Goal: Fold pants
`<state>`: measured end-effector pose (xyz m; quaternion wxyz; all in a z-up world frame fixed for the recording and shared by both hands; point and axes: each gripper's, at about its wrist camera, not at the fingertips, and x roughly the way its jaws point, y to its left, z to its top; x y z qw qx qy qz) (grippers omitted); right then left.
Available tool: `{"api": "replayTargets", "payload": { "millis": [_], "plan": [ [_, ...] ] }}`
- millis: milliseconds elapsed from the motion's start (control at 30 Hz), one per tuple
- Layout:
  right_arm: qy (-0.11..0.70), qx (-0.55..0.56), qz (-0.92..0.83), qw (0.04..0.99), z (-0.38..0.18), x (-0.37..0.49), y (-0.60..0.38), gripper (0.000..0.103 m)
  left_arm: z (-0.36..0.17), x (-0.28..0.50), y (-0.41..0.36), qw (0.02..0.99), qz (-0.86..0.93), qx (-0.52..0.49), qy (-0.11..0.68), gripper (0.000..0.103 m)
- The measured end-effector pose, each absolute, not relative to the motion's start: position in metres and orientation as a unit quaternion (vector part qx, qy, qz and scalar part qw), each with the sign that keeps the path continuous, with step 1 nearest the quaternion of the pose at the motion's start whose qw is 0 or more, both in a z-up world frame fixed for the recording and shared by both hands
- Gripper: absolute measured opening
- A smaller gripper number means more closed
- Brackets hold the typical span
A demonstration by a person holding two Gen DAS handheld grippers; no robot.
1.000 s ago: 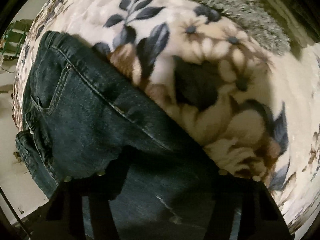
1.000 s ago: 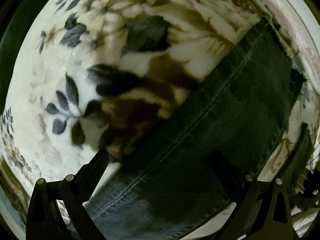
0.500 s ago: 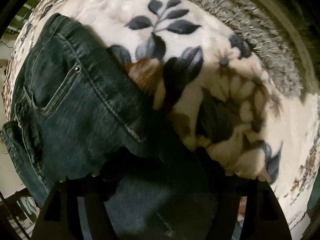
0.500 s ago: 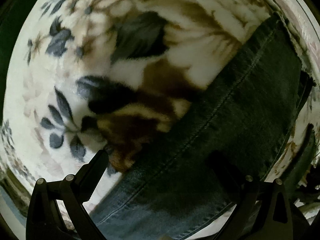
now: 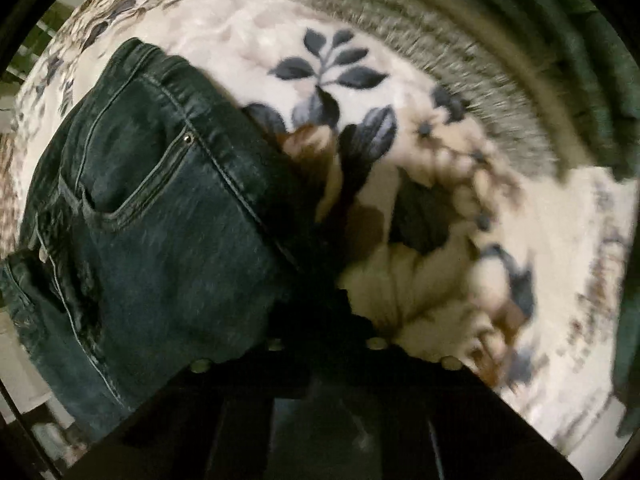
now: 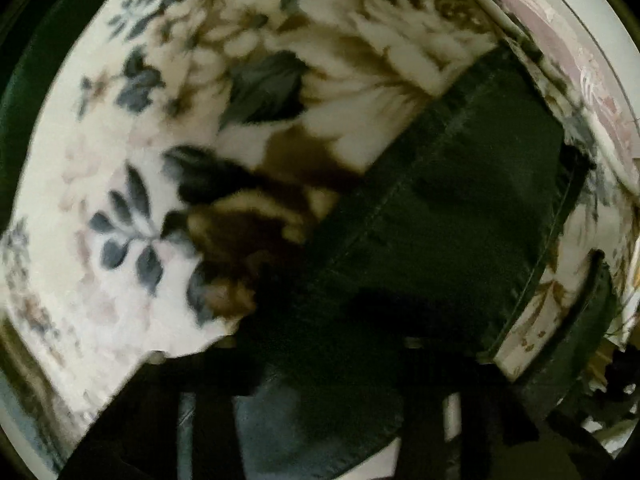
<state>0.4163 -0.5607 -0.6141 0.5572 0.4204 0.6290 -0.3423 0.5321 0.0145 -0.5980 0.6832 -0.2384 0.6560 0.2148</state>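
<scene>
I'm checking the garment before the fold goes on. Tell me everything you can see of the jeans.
The jeans are dark blue denim with lighter seam stitching, lying on a floral blanket. The left wrist view shows the waistband end: a front pocket with a metal rivet. The right wrist view shows a leg running diagonally to its hem. Both grippers sit low over the denim; their fingertips are too dark to judge.

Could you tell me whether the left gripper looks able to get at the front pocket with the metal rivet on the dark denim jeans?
Probably yes: the left gripper hangs just over the dark denim jeans, and the front pocket lies uncovered ahead of it, on the floral fleece blanket.
</scene>
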Motion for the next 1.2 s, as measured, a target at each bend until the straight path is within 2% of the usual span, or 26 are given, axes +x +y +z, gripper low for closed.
{"api": "replayTargets", "payload": {
  "millis": [100, 333, 433, 600, 733, 1033, 1067, 1100, 1167, 1200],
  "plan": [
    [0.619, 0.424, -0.327, 0.575, -0.593, 0.406, -0.550, 0.011, -0.580, 0.504, 0.020, 0.704, 0.202, -0.255, 0.632, 0.005],
    [0.595, 0.423, -0.273, 0.627, -0.544, 0.373, -0.544, 0.009, -0.501, 0.423, 0.014, 0.731, 0.188, -0.313, 0.577, 0.005],
    [0.586, 0.429, -0.249, 0.641, -0.512, 0.319, -0.577, 0.009, -0.473, 0.379, 0.017, 0.734, 0.191, -0.330, 0.562, 0.005],
    [0.582, 0.428, -0.229, 0.652, -0.463, 0.221, -0.589, 0.009, -0.455, 0.298, 0.033, 0.730, 0.201, -0.343, 0.557, 0.005],
    [0.595, 0.407, -0.224, 0.656, -0.465, 0.163, -0.579, 0.009, -0.476, 0.242, 0.052, 0.713, 0.213, -0.355, 0.566, 0.005],
    [0.636, 0.347, -0.233, 0.649, -0.544, 0.097, -0.558, 0.009, -0.545, 0.199, 0.064, 0.700, 0.210, -0.357, 0.582, 0.006],
    [0.640, 0.344, -0.229, 0.648, -0.552, 0.093, -0.560, 0.011, -0.546, 0.199, 0.063, 0.703, 0.209, -0.350, 0.582, 0.009],
    [0.642, 0.346, -0.226, 0.646, -0.558, 0.089, -0.562, 0.021, -0.545, 0.200, 0.061, 0.706, 0.211, -0.339, 0.585, 0.009],
    [0.635, 0.365, -0.215, 0.645, -0.563, 0.075, -0.571, 0.032, -0.535, 0.201, 0.054, 0.720, 0.208, -0.314, 0.583, 0.009],
    [0.630, 0.375, -0.214, 0.645, -0.562, 0.068, -0.577, 0.043, -0.529, 0.199, 0.052, 0.727, 0.208, -0.305, 0.580, 0.011]
  ]
}}
